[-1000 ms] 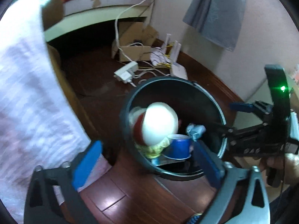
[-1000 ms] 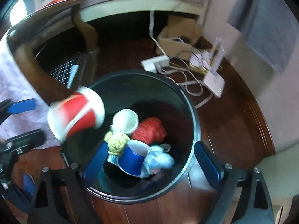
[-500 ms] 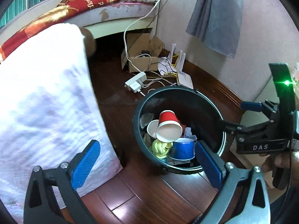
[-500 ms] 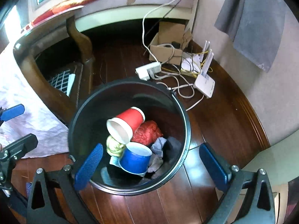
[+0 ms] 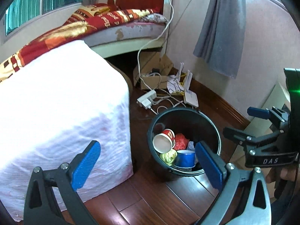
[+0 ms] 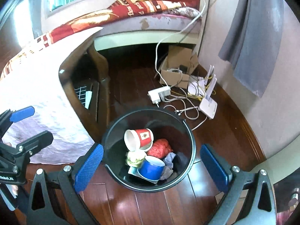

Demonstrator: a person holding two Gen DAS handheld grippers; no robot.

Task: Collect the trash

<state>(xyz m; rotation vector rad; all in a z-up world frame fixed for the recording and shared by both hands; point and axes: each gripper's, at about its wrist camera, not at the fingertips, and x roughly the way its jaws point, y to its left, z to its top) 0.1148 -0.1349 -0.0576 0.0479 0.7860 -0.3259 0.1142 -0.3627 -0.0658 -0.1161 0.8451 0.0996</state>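
Observation:
A black round bin (image 6: 189,131) stands on the wooden floor; it also shows in the left wrist view (image 5: 215,127). Inside lie a red paper cup (image 6: 139,137) on its side, a blue cup (image 6: 151,168), a red crumpled wrapper (image 6: 161,148), a yellow wad (image 6: 134,158) and grey paper (image 6: 169,159). The red cup also shows in the left wrist view (image 5: 164,140). My left gripper (image 5: 148,166) is open and empty, above and left of the bin. My right gripper (image 6: 151,168) is open and empty, high over the bin.
A table under a white cloth (image 5: 56,108) stands left of the bin, with a wooden leg (image 6: 99,63). A power strip (image 6: 159,94), cables, a white router (image 6: 208,105) and a cardboard box (image 6: 176,65) lie by the wall. A bed (image 5: 116,22) is behind.
The red cup fell from above the bin's rim into the bin and now lies on the trash. Both grippers have risen and pulled back from the bin.

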